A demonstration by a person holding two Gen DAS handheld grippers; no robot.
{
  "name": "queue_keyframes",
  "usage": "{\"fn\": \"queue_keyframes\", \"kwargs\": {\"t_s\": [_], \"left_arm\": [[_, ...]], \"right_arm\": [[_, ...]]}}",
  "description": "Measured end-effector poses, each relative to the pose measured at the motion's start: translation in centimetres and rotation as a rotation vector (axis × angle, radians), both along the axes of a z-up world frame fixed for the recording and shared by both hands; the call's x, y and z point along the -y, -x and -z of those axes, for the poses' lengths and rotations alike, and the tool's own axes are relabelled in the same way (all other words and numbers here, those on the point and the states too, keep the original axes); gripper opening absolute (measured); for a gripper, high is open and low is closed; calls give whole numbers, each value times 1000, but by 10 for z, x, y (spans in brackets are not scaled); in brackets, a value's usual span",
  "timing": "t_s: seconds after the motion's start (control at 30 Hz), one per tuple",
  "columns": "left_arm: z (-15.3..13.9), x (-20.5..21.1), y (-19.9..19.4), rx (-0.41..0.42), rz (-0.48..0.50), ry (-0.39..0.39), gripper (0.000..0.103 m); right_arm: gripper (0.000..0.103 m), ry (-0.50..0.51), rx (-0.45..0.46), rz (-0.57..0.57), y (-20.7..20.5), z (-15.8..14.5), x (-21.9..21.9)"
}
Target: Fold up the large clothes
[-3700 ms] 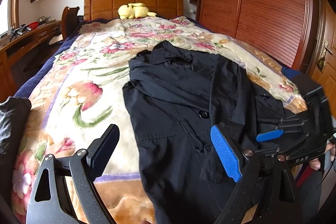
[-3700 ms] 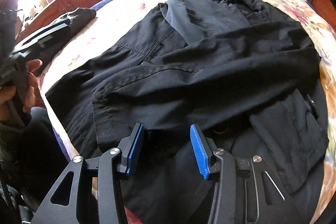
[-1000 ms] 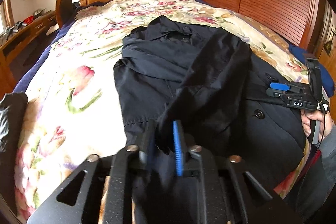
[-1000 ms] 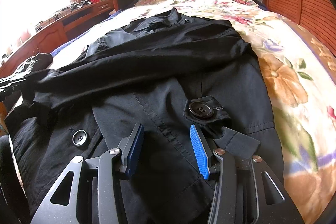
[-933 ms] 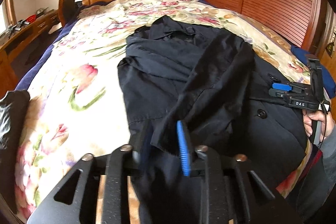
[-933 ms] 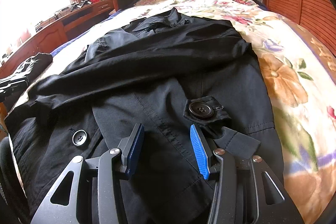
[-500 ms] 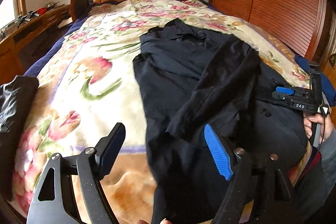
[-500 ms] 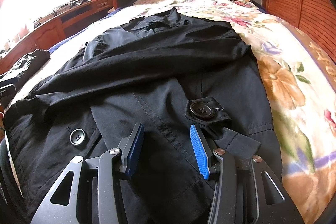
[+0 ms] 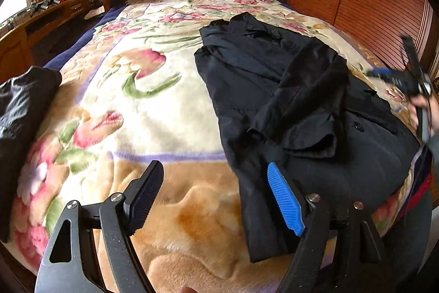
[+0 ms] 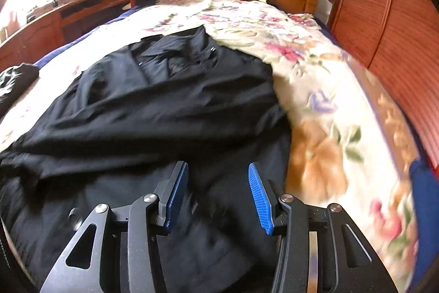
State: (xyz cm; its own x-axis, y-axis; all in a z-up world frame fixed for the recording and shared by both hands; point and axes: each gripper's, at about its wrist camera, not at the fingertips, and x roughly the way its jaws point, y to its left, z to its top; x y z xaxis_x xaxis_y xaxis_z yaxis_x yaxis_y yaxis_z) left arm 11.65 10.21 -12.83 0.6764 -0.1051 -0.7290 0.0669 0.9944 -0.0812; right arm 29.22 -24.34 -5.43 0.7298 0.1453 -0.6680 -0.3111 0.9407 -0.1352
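Left gripper [image 9: 216, 199] wide open, empty, above coat [image 9: 274, 89]

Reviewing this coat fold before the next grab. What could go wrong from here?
1. The sleeve lies loosely bunched across the coat; the next fold may trap those wrinkles.
2. The coat's near hem droops over the bed edge; it could slide off when tugged.
3. Both grippers are open and empty: left, right. A shallow pinch might catch only the top layer.
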Motion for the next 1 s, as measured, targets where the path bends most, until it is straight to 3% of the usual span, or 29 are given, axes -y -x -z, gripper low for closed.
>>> {"fn": "queue_keyframes", "kwargs": {"t_s": [0.1, 0.27, 0.37, 0.47, 0.57, 0.7, 0.83, 1.0], "left_arm": [[5, -1, 2, -9, 6, 12, 79], [10, 0, 4, -21, 13, 14, 79], [16, 1, 6, -36, 7, 25, 79], [20, 5, 8, -42, 11, 13, 79], [21, 7, 10, -42, 8, 15, 79], [21, 7, 14, -46, -2, 13, 79], [25, 8, 16, -58, -10, 4, 79], [26, 9, 20, -59, -15, -5, 79]], "right_arm": [[48, 4, -28, -4, -33, -4, -10], [48, 27, -130, -33, -77, 25, -37], [47, 131, -213, -43, -89, 58, -47], [48, 79, -223, -37, -83, 55, -33], [48, 72, -206, -12, -59, 44, -16], [48, 16, -183, -18, 4, 30, 9], [48, 21, -171, 3, 69, 29, 36], [48, -17, -196, 51, 116, 35, 71]]}}
